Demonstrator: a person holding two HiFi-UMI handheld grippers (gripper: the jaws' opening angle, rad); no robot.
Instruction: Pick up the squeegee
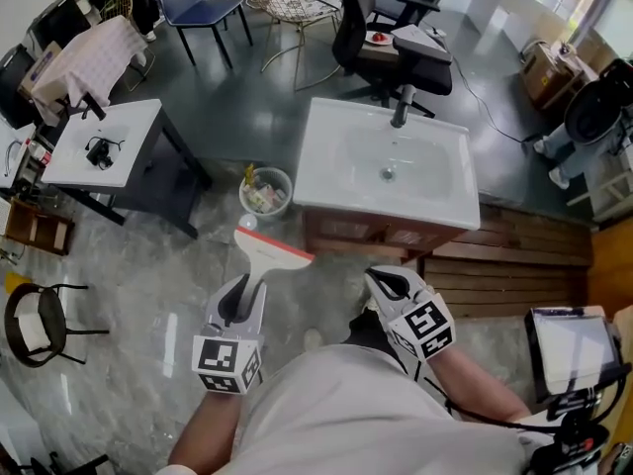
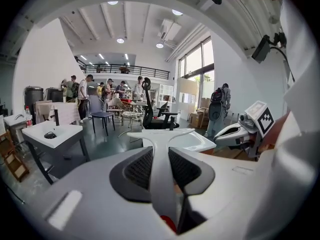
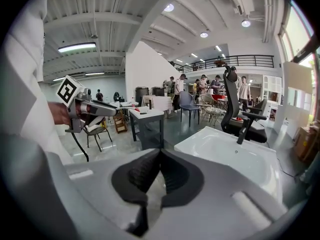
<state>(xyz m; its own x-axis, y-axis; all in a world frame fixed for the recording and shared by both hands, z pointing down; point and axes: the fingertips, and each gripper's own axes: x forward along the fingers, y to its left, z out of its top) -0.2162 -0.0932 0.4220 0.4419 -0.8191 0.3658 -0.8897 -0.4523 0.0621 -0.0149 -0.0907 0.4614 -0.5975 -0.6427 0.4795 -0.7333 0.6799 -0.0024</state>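
White plastic squeegee with an orange-red blade edge (image 1: 269,257): off the ground, clamped by its handle in the left gripper (image 1: 244,291), wide blade end forward and roughly level, above the pale marbled floor (image 1: 129,275). In the head view, blade just below the round waste bin full of rubbish (image 1: 265,192) and near the lower left corner of the brown wooden cabinet (image 1: 346,234); no contact with either. In the left gripper view, squeegee (image 2: 161,149) running straight out between the 2 black ribbed pads (image 2: 137,169), both pressed against the handle's sides, T-shaped head beyond the tips. Left gripper (image 2: 160,153) clenched on the squeegee.

Right gripper (image 1: 380,281): beside the left one, well apart from the squeegee, aimed toward the cabinet. In the right gripper view, right gripper (image 3: 160,153) closed, pad tips meeting, nothing between them.

Ahead: white rectangular ceramic washbasin (image 1: 326,191) on top of the cabinet, with a black tap (image 1: 401,107) at its far rim. Right of the cabinet, a low platform of wooden slats (image 1: 524,255). Behind the washbasin, a black office chair (image 1: 396,52). To the left, a second white basin on a dark stand (image 1: 129,132). Far back in both gripper views, a group of people (image 2: 85,91), too small for detail.
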